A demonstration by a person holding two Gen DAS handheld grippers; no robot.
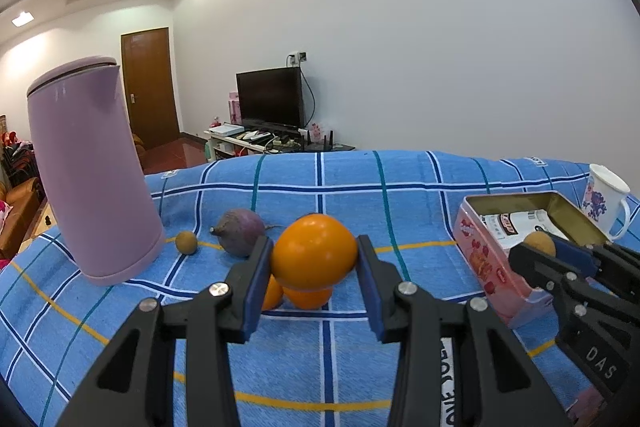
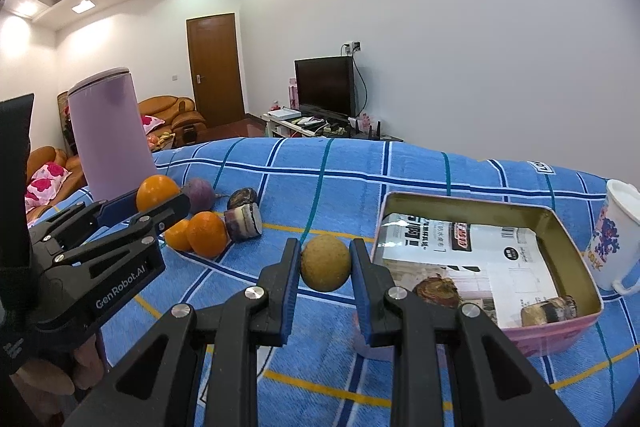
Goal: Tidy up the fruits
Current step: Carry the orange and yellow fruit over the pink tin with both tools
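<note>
Clamped in the right gripper, a brownish round fruit next needs lowering into the tin, while left fingers pinch an orange.

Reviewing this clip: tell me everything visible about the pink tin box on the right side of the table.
The pink tin box is a shallow rectangular container, lidless and open upward, with pink printed outer walls and a dull gold metallic inside. It sits flat on the blue checked cloth. A printed paper sheet lines its floor, and two brownish pieces of produce lie near its front wall. A white mug stands just beyond its right side. The right gripper, holding a small tan fruit, hovers by its left wall.
</note>
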